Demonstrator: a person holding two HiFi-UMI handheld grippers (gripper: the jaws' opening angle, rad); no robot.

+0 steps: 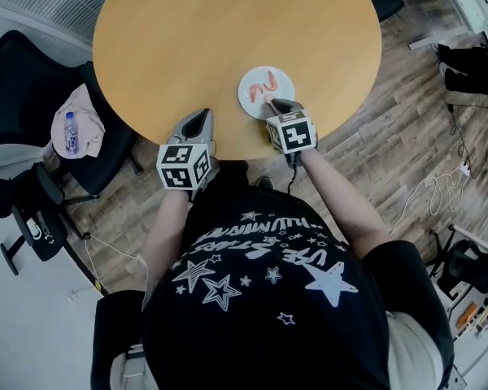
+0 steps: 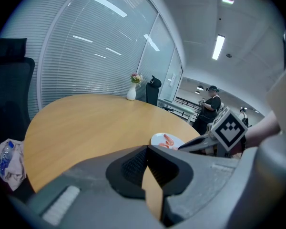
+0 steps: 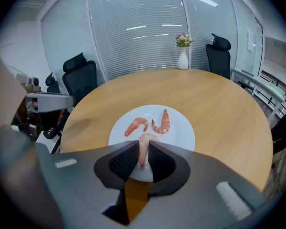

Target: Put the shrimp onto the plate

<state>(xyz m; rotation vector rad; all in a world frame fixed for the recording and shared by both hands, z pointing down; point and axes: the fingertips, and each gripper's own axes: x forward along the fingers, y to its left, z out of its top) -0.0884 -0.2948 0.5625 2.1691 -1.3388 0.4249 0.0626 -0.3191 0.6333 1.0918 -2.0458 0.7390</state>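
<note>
The big round table (image 1: 195, 47) was almost bare, with lots of open wood beyond the plate and to its left. The white plate (image 1: 287, 84) sat close to the table's edge on the person's side, so there was little room between the plate and that edge. Black chairs stood around the table, well away from the plate.

The left gripper (image 1: 201, 115) rested at the near edge, apart from the plate. Its jaws were pressed together with nothing in them.

The right gripper (image 3: 143, 151) was over the near side of the plate. Its jaws were squeezed onto one shrimp (image 3: 143, 148), and the shrimp's curled end poked out over the plate.

Two more shrimp, one (image 3: 136, 125) and the other (image 3: 163, 122), already lay side by side on the plate, just ahead of the held one.

I think the job was nearly done. Only the held shrimp needed letting go, and there looked to be enough bare plate under it to land without bumping the other two.
</note>
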